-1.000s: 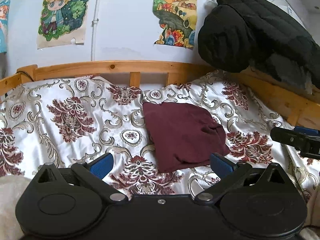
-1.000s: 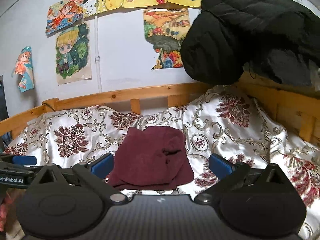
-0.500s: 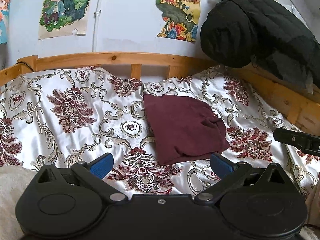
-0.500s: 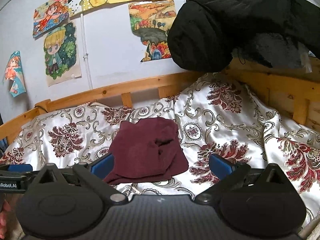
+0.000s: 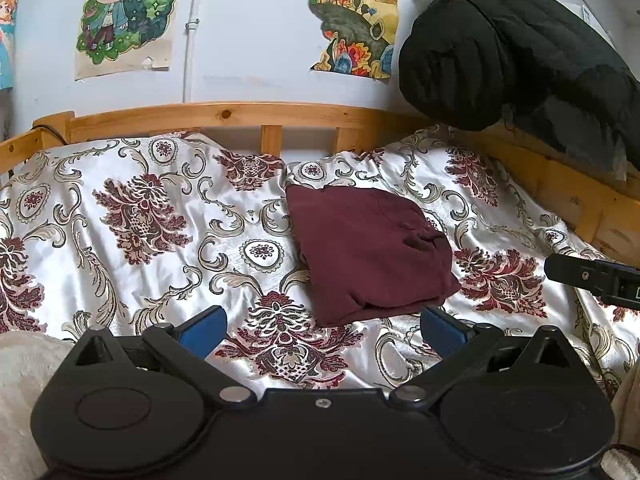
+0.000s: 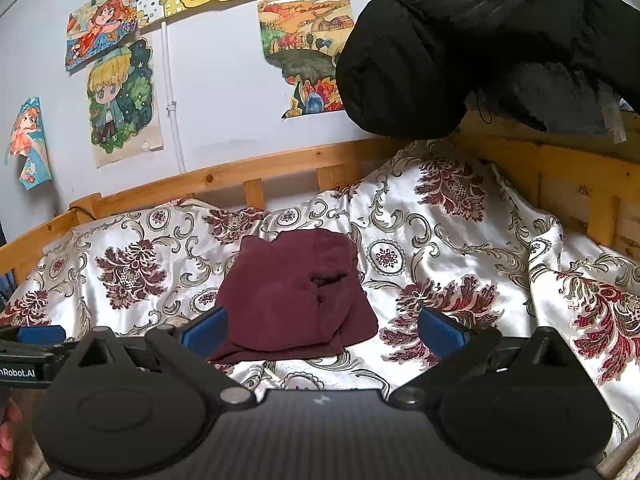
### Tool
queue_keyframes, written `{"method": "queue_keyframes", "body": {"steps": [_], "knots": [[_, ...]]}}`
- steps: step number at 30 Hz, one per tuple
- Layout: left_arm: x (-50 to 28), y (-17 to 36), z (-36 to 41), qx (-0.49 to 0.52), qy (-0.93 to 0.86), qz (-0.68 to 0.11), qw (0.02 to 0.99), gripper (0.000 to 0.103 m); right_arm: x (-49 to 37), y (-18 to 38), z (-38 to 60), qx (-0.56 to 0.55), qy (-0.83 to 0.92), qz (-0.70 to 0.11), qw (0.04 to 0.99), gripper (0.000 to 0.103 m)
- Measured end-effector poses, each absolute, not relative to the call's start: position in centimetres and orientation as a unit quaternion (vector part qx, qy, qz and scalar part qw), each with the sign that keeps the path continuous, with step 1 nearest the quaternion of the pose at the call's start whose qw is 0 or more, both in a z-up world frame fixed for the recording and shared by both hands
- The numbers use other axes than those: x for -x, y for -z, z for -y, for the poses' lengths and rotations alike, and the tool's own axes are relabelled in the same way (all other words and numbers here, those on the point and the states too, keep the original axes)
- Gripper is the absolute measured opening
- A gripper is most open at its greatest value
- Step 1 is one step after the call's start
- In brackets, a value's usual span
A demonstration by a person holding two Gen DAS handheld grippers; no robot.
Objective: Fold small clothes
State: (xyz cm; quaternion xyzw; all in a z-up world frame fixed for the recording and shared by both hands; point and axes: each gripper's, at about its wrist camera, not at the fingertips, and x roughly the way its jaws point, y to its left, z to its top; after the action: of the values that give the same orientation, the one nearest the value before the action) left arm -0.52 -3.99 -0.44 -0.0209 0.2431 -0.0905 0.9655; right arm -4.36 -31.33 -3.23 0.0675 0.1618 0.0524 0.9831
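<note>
— Two grippers, both held back over the near edge of the bed. What lies around them?
— A black coat (image 5: pixel 504 52) hangs over the wooden bed frame (image 5: pixel 240 114) at the far right, and drawings (image 6: pixel 120 100) are stuck on the wall. Nothing stands between the grippers and the maroon garment (image 5: pixel 368 248).
— Where is the garment?
— Folded, on the flowered bedspread (image 5: pixel 140 220) near the middle, clear of both tools. No box or basket shows.
— And the jaws?
— The left gripper (image 5: pixel 320 330) has its blue pads spread wide with nothing between them; the right gripper (image 6: pixel 320 328) is the same, its tip also showing at the right edge of the left view.
— Changed from a second ago?
— The garment lies as it did. In the left view it now sits slightly farther off; the coat looms larger in the right view.
</note>
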Motion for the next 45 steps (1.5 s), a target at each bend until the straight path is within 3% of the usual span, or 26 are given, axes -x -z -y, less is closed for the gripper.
{"method": "queue_keyframes", "body": {"steps": [30,45], "knots": [[0.69,0.61,3.86,0.021,0.102,-0.240,0.965,0.102,4.17,3.54,31.87,-0.070,-0.050,-0.168,0.982,0.103],[0.68,0.54,4.81,-0.027,0.064,-0.252,0.965,0.102,4.09,3.56,31.69,-0.069,-0.048,-0.171,0.982,0.103]]}}
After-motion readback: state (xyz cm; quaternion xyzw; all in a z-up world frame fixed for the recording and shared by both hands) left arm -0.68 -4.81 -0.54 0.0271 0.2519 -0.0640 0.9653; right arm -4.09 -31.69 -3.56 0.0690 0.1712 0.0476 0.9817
